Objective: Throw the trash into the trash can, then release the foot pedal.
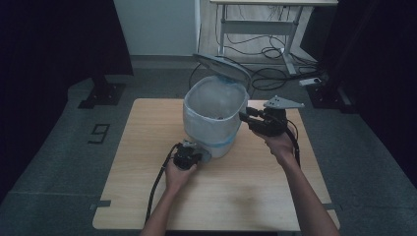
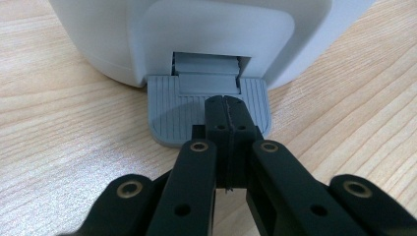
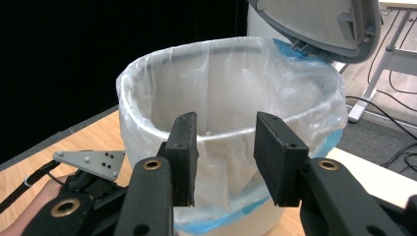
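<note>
Left gripper view: left gripper [image 2: 226, 105] jaws clenched, tips pressing down on bin pedal [image 2: 168, 113], likely why the lid [image 1: 221, 65] stands up. Right gripper [image 3: 226, 157] jaws apart, nothing between them; lined bin [image 3: 231, 147] just ahead, probably for access to its inside.

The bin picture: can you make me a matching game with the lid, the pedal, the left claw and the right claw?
Things:
1. lid
2. pedal
3. left claw
4. right claw

States:
A. open, nothing between its jaws
B. grey, flat on the table
C. tipped up over the bin
D. shut, on the pedal

Pairs: 1-C, 2-B, 3-D, 4-A
</note>
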Demonstrator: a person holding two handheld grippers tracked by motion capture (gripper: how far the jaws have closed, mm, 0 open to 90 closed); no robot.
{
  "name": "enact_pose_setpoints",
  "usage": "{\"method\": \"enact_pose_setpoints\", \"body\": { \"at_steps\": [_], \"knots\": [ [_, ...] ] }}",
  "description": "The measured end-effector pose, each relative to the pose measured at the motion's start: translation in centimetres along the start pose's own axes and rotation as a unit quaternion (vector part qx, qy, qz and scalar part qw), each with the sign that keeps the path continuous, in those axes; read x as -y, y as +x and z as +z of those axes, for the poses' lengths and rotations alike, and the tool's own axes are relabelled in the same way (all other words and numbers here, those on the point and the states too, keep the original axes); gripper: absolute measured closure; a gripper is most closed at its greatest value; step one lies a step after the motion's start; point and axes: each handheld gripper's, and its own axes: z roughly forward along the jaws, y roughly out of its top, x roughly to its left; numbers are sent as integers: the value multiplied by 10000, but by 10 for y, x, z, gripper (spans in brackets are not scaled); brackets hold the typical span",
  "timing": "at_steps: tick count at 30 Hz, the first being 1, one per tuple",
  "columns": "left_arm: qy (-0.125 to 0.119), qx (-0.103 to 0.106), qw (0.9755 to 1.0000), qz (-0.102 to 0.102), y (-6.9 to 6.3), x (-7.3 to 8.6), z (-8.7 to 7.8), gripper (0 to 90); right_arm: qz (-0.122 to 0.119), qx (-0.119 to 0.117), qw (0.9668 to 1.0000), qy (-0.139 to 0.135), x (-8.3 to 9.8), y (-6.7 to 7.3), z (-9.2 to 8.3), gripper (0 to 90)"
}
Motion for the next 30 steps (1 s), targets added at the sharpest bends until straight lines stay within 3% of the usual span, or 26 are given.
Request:
{"method": "enact_pose_setpoints", "body": {
  "at_steps": [11, 14, 18, 20, 22, 25, 30],
  "knots": [
    [2, 48, 9999, -95, 1, -1, -1, 900, 4, 8, 10000, -54, 10, -2, -10, 604],
    [-19, 182, 9996, -216, -1, -1, -2, 811, 11, 14, 10000, -59, 13, -4, -14, 604],
    [-174, -62, 9997, -182, -4, -1, -8, 664, 31, 34, 10000, -87, 17, -5, -18, 604],
    [-327, -209, 9990, -243, -5, -1, -13, 514, 44, 72, 9999, -113, 22, -6, -22, 604],
    [-363, -225, 9988, -240, -6, -1, -16, 452, 55, 80, 9998, -161, 25, -7, -23, 604],
    [-306, -134, 9991, -264, -5, 0, -18, 409, 60, 69, 9998, -182, 28, -8, -24, 603],
    [-522, -110, 9984, -201, -8, 6, -27, 375, 65, 57, 9997, -208, 41, -10, -29, 597]
  ]
}}
